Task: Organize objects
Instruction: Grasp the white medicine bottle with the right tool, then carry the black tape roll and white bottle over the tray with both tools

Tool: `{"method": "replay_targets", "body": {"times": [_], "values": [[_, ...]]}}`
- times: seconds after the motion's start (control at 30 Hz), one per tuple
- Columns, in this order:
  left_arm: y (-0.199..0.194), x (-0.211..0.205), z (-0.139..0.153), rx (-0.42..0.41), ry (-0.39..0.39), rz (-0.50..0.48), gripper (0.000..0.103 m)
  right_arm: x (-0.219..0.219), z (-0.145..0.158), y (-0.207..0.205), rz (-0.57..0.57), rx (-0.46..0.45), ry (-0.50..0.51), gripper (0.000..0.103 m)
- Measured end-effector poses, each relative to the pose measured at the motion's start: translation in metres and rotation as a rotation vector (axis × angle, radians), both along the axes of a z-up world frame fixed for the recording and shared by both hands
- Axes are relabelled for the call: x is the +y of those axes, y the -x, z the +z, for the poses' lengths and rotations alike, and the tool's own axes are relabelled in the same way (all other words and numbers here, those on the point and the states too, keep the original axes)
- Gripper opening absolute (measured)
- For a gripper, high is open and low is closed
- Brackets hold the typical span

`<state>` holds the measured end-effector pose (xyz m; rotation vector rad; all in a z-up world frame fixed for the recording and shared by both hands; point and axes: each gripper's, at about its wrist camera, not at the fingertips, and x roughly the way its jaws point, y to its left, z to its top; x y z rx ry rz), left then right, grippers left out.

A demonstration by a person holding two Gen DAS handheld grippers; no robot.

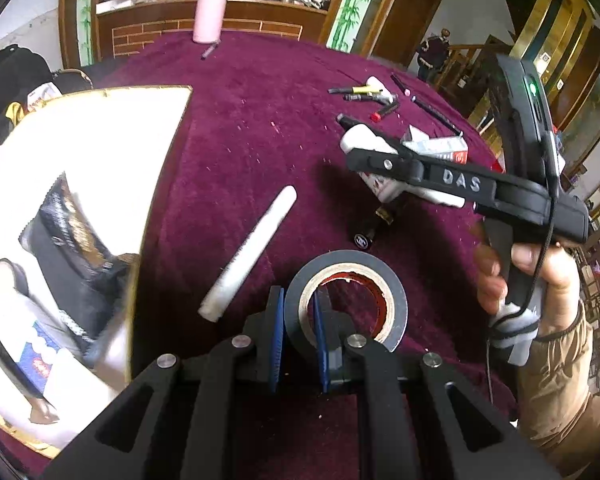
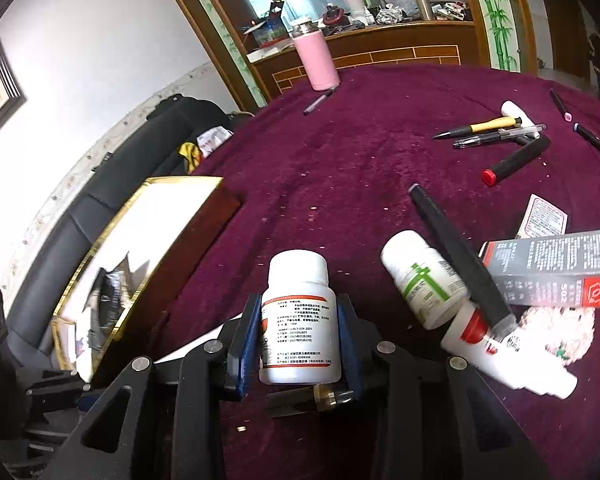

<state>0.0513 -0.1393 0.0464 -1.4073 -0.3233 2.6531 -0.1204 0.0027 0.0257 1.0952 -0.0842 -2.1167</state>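
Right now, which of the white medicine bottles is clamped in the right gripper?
The red-labelled white bottle, held between the right gripper pads. The green-labelled bottle lies free on the cloth beside it.

Black claw (image 1: 300, 344), blue pads, tan sleeve (image 1: 556, 392)

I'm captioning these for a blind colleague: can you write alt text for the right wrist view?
The right tool grips a white pill bottle between its blue fingers above a dark red tablecloth. To the right lie another white bottle, a grey box and scattered pens; a gold-edged box sits left.
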Motion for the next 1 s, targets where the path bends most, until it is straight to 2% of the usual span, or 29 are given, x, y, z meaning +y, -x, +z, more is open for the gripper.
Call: {"method": "replay_targets", "body": {"times": [0.3,0.77,1.0], "values": [[-0.018,-0.036,0.026,0.069,0.002,0.089,0.014,-0.011,0.005,-0.021,0.038,0.001,0.018,0.039],[-0.046,-0.101,0.038,0.098,0.023,0.244,0.014,-0.039,0.009,-0.045,0.112,0.018,-0.005,0.039],[-0.049,-0.140,0.046,0.100,0.066,0.331,0.014,-0.059,0.018,-0.055,0.154,0.048,-0.022,0.039]]}}
